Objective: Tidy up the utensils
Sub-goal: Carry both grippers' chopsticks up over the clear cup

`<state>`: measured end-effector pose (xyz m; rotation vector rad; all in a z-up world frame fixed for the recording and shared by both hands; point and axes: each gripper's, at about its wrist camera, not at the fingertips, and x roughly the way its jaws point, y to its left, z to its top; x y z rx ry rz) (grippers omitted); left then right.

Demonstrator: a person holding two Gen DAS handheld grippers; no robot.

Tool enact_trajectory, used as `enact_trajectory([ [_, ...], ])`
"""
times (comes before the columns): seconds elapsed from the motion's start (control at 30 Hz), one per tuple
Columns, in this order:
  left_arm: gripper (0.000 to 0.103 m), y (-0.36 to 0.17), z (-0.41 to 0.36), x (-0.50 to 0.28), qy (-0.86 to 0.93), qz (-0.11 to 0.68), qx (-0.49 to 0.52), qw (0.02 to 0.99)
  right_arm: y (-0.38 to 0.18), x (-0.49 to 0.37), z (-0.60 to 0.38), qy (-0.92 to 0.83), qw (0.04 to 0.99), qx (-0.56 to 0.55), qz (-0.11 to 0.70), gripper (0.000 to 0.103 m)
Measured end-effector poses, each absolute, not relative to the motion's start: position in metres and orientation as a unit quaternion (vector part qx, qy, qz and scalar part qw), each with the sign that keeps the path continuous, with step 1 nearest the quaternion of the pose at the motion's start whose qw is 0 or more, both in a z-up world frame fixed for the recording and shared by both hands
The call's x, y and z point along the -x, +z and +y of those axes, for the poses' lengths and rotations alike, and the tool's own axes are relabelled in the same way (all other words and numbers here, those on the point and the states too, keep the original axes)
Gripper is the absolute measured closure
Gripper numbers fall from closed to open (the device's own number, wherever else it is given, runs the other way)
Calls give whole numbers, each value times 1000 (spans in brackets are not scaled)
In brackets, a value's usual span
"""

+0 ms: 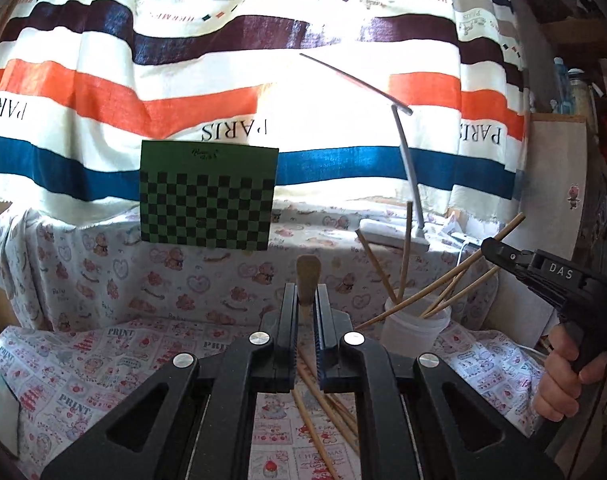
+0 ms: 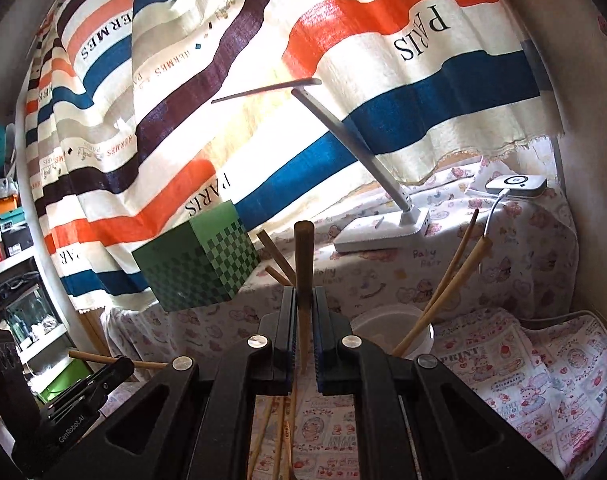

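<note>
My left claw [image 1: 305, 300] was nearly closed, its pads pinching one wooden chopstick [image 1: 307, 280] whose blunt end stood up beyond the fingertips; my right claw [image 2: 303, 300] was just as narrow, clamped on a second, darker chopstick [image 2: 304, 256] that rose upright out of the jaws and ran down between them. From the left camera I saw my right claw at the far right edge, gripped by a hand [image 1: 563, 376], with its stick slanting across above the cup; from the right camera the left claw showed low at the left, a stick passing through its tip. The white plastic cup [image 1: 417, 324] stood on the patterned cloth [image 1: 83, 380] just right of my left claw; several chopsticks [image 1: 403, 256] leaned out of it at different angles, fanned apart. More loose chopsticks [image 1: 323, 404] lay on the cloth beneath both claws, crossing one another. Behind the cup sat a white desk lamp [image 2: 383, 236], its thin arm tilted up toward a striped curtain [image 1: 183, 80]; a green checkered box [image 2: 199, 264] hung in front of that curtain, left of the lamp. A small white device [image 2: 515, 186] with a cable rested on the covered ledge, far right.
</note>
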<state>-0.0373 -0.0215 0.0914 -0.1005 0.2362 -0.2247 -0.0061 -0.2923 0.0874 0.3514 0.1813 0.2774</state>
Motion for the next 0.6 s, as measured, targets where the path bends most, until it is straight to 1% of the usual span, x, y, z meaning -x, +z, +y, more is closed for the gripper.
enact_trajectory([
  [0.07, 97, 103, -24, 46, -125, 85, 43, 988, 89, 15, -304, 112, 973, -194, 54, 95],
  [0.2, 97, 124, -37, 50, -138, 65, 27, 988, 93, 25, -328, 130, 960, -247, 19, 95],
  [0.37, 97, 142, -59, 43, -185, 76, 20, 980, 97, 33, -344, 95, 962, -257, -9, 95],
  [0.6, 97, 151, -100, 35, -222, 93, 1, 971, 99, 37, -363, 72, 958, -276, -19, 95],
])
